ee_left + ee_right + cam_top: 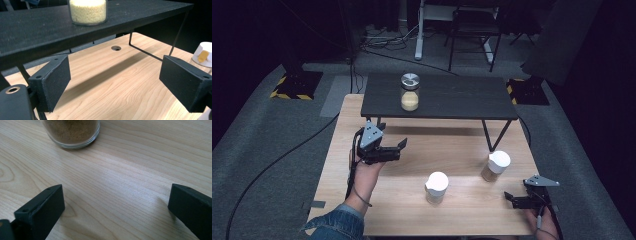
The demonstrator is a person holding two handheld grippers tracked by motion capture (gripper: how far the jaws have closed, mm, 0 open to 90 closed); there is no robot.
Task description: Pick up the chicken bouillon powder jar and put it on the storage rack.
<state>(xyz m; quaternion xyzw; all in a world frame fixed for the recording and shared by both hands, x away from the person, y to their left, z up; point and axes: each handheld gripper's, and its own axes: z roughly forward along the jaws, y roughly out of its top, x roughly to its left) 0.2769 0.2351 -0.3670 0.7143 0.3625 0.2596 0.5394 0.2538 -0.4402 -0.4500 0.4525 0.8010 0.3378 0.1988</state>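
Observation:
A glass jar of yellow grains [410,92] with a silver lid stands on the black raised shelf [452,97]. Two white-lidded jars sit on the wooden table [362,200]: one near the middle [436,187], one further right [496,166]. My left gripper [400,150] hovers over the table in front of the shelf, jaws open and empty. In the left gripper view, the left gripper [115,82] faces the shelf edge [37,32] with the yellow jar [88,12] above. My right gripper [510,200] stands open low over the table. In the right gripper view, the right gripper [115,212] has a jar of brown contents [72,131] ahead.
The shelf stands on thin black wire legs [489,135] at the table's far side. A small round hole [116,48] is in the tabletop beneath it. Cables [277,160] run across the grey floor, and chairs [472,30] stand beyond the table.

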